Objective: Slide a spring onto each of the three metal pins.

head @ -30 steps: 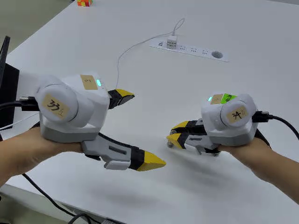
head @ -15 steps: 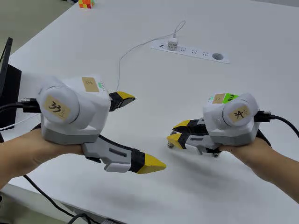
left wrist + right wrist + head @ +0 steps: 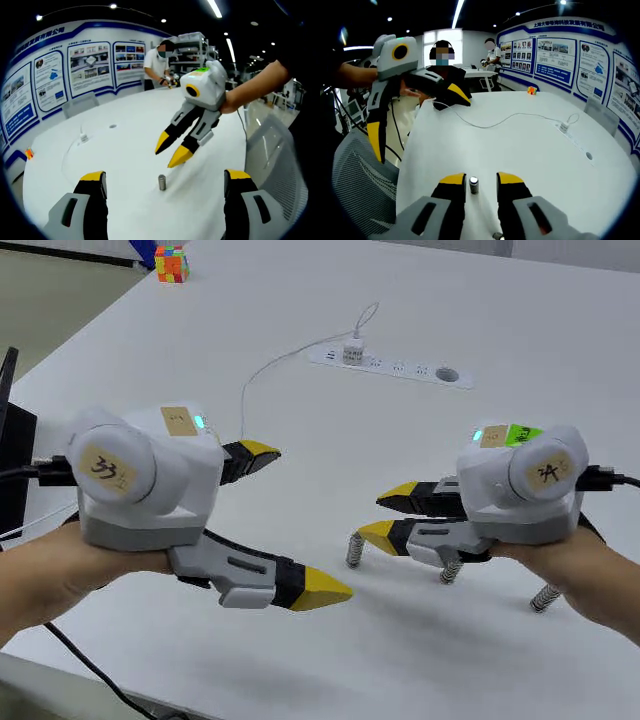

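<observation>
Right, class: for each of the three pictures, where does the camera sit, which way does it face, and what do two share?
Head view: on the person's head, facing down at the table; left hand, right hand, left claw and right claw show.
Left gripper view: on the left claw, facing the right claw over a pin; own jaws show.
Right gripper view: on the right claw, facing the left claw; own jaws flank a pin.
Shared: the gripper views face each other.
</observation>
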`<state>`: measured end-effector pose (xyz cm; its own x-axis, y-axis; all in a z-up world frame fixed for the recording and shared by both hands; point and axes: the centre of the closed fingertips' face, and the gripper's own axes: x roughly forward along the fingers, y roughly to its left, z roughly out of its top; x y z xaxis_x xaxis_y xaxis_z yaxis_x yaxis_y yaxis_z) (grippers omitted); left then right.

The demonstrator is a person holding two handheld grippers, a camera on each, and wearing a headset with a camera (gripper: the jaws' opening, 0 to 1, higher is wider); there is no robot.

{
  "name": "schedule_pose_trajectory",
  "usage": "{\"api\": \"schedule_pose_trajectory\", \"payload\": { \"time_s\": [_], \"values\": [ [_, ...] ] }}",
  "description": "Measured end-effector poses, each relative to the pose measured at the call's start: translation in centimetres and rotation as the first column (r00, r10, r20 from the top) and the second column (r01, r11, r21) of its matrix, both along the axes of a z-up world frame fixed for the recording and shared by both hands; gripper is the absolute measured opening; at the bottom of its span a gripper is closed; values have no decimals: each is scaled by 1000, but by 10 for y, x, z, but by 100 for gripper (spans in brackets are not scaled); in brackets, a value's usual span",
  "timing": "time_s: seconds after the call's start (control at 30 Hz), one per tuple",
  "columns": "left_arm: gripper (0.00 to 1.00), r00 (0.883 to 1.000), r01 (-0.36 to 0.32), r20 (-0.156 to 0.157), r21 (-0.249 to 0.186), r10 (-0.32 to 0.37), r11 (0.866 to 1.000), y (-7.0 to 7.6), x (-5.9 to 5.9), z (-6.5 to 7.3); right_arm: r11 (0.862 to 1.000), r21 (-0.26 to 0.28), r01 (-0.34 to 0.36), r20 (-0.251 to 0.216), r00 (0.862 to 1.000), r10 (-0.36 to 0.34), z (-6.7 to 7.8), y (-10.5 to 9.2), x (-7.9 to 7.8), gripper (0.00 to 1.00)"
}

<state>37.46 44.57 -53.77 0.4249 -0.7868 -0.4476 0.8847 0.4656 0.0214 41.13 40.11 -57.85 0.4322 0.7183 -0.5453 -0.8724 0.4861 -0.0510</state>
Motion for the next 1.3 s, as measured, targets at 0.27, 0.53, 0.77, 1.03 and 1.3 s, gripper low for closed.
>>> {"api": "schedule_pose_trajectory", "payload": {
  "time_s": [0.27,0.53,0.77,1.03,1.3],
  "values": [
    [100,1000,25,5,-42,-25,999,-14,-6,19,995,59,78,67,994,-82,36,-40,-3,28],
    [100,999,-15,30,-91,18,996,-27,-4,33,974,134,185,101,975,-199,66,-102,-20,31],
    [100,999,-16,31,-89,18,996,-32,-9,30,939,169,299,87,945,-316,72,-159,-37,33],
    [100,999,-28,18,-82,30,996,-27,-8,24,922,171,348,76,928,-365,70,-195,-56,35],
    [100,999,-53,9,-50,54,997,-15,-5,21,918,180,354,66,926,-371,70,-218,-66,39]
  ]
}}
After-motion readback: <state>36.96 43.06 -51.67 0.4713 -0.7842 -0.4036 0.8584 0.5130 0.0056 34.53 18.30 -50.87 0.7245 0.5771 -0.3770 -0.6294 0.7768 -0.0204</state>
